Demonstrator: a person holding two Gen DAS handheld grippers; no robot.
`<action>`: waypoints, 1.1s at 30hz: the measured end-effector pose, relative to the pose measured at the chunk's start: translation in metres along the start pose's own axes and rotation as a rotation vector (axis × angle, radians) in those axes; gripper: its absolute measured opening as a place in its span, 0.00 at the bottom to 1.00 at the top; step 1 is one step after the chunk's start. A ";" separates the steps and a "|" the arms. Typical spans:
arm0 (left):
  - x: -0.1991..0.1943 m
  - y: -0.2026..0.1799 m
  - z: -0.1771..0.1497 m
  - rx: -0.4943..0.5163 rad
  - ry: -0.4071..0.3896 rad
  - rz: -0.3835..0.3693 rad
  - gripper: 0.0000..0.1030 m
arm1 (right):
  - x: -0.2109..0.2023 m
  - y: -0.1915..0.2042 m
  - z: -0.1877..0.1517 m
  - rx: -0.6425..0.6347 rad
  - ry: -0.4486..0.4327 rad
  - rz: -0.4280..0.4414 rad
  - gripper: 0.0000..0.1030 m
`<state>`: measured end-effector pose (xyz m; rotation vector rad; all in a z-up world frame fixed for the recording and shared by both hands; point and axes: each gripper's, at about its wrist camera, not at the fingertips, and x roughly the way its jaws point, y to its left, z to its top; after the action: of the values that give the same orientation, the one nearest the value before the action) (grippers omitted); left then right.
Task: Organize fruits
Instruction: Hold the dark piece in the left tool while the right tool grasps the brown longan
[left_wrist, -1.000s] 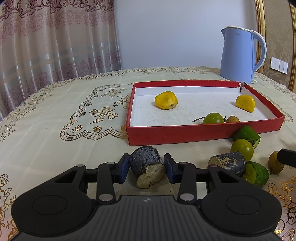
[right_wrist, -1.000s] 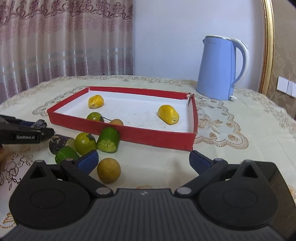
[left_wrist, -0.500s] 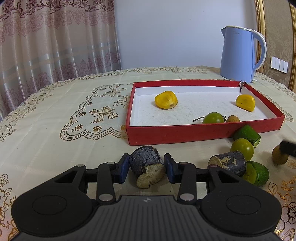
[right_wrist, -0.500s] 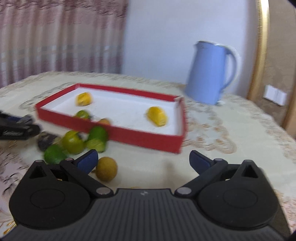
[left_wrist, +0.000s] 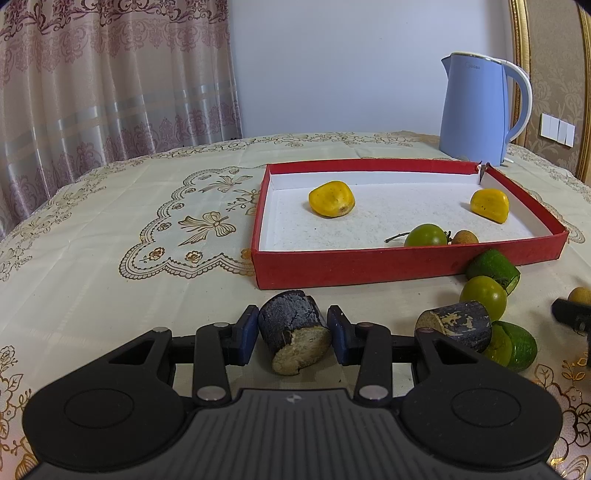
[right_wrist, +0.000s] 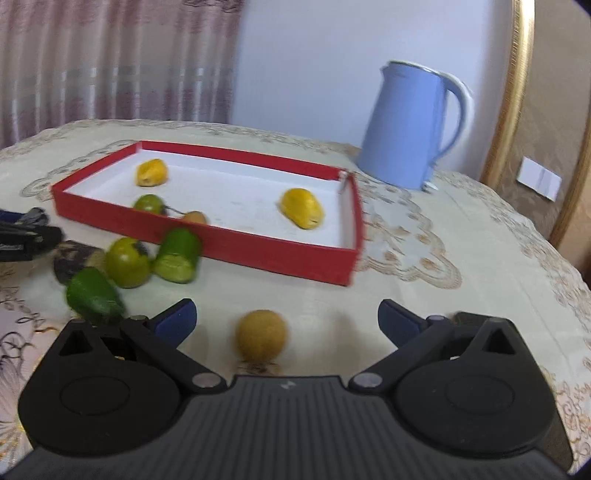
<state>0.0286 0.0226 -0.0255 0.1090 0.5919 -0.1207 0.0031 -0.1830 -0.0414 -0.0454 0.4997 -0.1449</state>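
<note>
Left wrist: faint unreadable brand on blue kettle (left_wrist: 476, 110).

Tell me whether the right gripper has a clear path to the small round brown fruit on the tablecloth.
Probably yes. The right gripper is open, and the small round brown fruit lies alone on the tablecloth between its fingers, nothing blocking.

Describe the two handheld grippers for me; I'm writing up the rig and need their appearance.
Both look alike. The left gripper and right gripper each have a matte black body with a ribbed centre panel, two round black housings, angular black linkage arms with silver pivot pins, and dark blue finger pads. No cables, sleeves or hands show.
</note>
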 end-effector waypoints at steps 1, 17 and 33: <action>0.000 0.000 0.000 0.000 0.000 0.000 0.39 | 0.001 -0.005 0.001 0.019 0.005 -0.023 1.00; 0.001 -0.001 0.000 0.003 0.002 0.009 0.39 | 0.018 -0.014 -0.004 0.124 0.093 0.078 1.00; 0.001 -0.003 0.001 0.015 0.002 0.043 0.38 | 0.019 -0.014 -0.004 0.122 0.100 0.077 1.00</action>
<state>0.0299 0.0190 -0.0252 0.1359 0.5900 -0.0834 0.0162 -0.1993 -0.0530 0.1007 0.5905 -0.1026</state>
